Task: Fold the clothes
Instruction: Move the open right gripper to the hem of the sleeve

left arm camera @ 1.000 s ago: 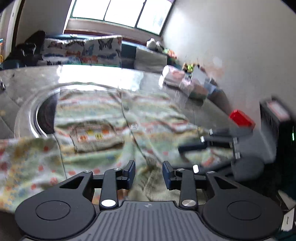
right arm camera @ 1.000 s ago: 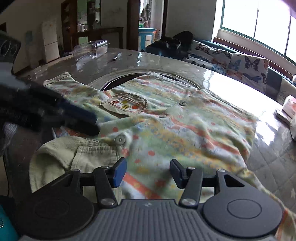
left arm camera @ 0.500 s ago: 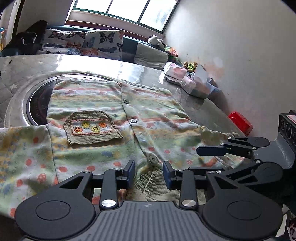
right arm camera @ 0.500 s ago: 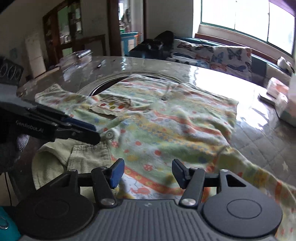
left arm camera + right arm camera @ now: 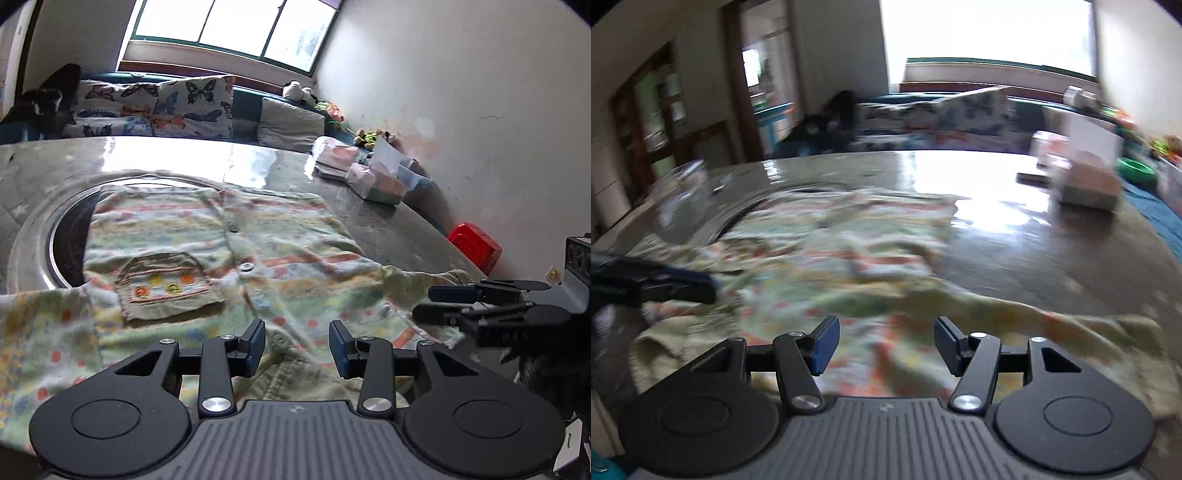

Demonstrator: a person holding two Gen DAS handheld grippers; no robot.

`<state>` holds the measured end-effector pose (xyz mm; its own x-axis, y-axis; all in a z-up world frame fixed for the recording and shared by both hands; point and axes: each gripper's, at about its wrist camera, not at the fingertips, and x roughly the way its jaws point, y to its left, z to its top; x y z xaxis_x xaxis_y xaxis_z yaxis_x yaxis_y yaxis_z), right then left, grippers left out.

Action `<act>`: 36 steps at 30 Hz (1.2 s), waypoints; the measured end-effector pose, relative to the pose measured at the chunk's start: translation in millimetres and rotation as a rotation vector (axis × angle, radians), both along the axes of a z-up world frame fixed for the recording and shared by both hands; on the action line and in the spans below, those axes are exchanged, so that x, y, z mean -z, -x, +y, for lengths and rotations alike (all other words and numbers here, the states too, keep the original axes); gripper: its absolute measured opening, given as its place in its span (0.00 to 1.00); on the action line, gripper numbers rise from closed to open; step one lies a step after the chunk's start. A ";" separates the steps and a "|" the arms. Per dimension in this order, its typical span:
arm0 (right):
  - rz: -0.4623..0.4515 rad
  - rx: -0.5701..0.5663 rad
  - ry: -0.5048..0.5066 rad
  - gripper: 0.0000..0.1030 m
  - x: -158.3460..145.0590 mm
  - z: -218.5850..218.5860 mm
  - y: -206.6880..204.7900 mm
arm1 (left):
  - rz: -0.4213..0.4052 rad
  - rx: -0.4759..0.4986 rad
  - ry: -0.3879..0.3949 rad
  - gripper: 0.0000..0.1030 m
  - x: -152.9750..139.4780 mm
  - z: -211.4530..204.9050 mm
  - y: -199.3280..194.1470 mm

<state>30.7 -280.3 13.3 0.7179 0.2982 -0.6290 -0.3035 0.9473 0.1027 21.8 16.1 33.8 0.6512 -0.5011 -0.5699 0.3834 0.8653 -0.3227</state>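
Observation:
A pale green patterned child's shirt [image 5: 229,254] with buttons and a chest pocket [image 5: 166,288] lies spread flat on the round table [image 5: 184,155]. My left gripper [image 5: 297,347] is open and empty just above the shirt's collar at the near edge. My right gripper [image 5: 886,345] is open and empty over the shirt's right side [image 5: 849,258], near its sleeve [image 5: 1071,325]. The right gripper also shows in the left wrist view [image 5: 443,306] over the right sleeve. The left gripper also shows in the right wrist view [image 5: 687,284]. The right wrist view is blurred.
A round metal-rimmed inset [image 5: 62,236] lies under the shirt's left side. Tissue packs and boxes [image 5: 369,177] stand at the table's far right. A red box [image 5: 474,247] sits by the wall. A cushioned bench [image 5: 166,107] runs behind the table.
My right gripper has swung to the right, toward the shirt's right sleeve. My left gripper has shifted a little and stays open over the collar. The shirt has not moved.

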 end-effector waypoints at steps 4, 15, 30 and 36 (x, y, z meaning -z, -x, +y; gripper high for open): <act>0.001 0.117 0.016 0.56 4.7 -32.8 1.9 | -0.003 0.026 -0.011 0.40 -1.0 -11.5 -1.5; 0.016 0.345 0.050 0.57 18.5 -98.6 0.1 | -0.012 0.060 -0.054 0.49 -4.0 -38.3 -5.5; 0.005 0.470 0.088 0.68 28.3 -133.1 -8.1 | -0.026 0.056 -0.117 0.84 -8.2 -57.6 -4.0; 0.015 0.497 0.086 0.72 35.3 -143.0 -9.0 | -0.044 0.044 -0.128 0.98 -11.4 -62.2 -3.6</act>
